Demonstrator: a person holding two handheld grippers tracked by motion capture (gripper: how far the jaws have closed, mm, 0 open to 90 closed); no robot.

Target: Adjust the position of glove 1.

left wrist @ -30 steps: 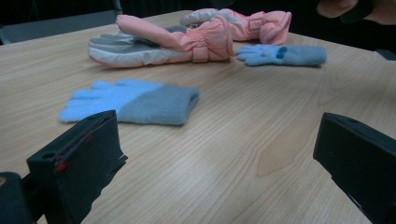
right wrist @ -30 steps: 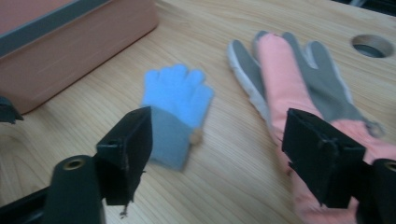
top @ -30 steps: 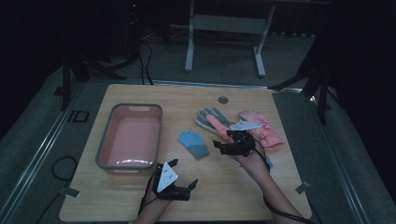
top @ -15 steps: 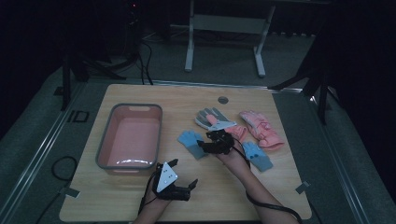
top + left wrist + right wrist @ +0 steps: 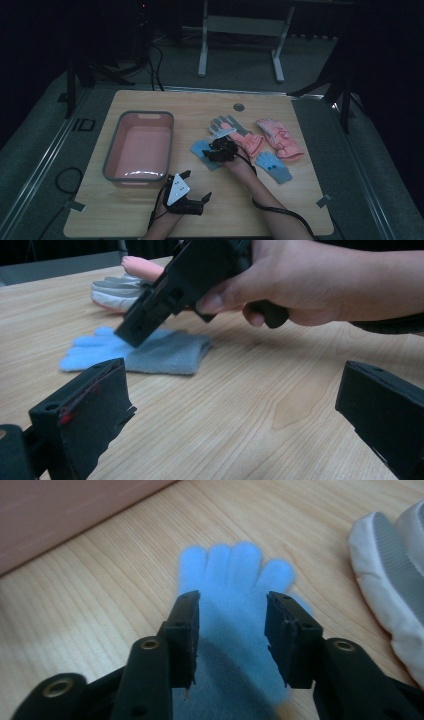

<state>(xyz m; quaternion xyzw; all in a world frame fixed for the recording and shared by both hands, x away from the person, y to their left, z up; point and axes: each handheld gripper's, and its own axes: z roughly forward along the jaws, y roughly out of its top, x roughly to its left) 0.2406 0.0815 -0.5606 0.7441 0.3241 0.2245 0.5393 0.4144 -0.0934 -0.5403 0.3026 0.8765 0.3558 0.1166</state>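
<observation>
The light blue glove (image 5: 235, 630) lies flat on the desk (image 5: 300, 210), just right of the pink bin (image 5: 141, 150) and just left of the grey-and-pink glove (image 5: 235, 131). In the right gripper view its four fingertips point away from the camera and the palm lies between the two black fingers (image 5: 182, 630). The right gripper (image 5: 216, 150) is over the glove, tilted down at it; its fingers have just been closing and stand partly open, one at each side of the palm, not yet pressing the cloth. In the left gripper view one of them comes down onto the glove near its middle.

The left gripper (image 5: 196, 186) rests low at the near edge of the desk, in front of the bin, its fingers spread wide with nothing between them.

Further right lie a second blue glove (image 5: 274, 167), with dark dots on it, and a pink glove (image 5: 280, 139), both apart from the grippers.
</observation>
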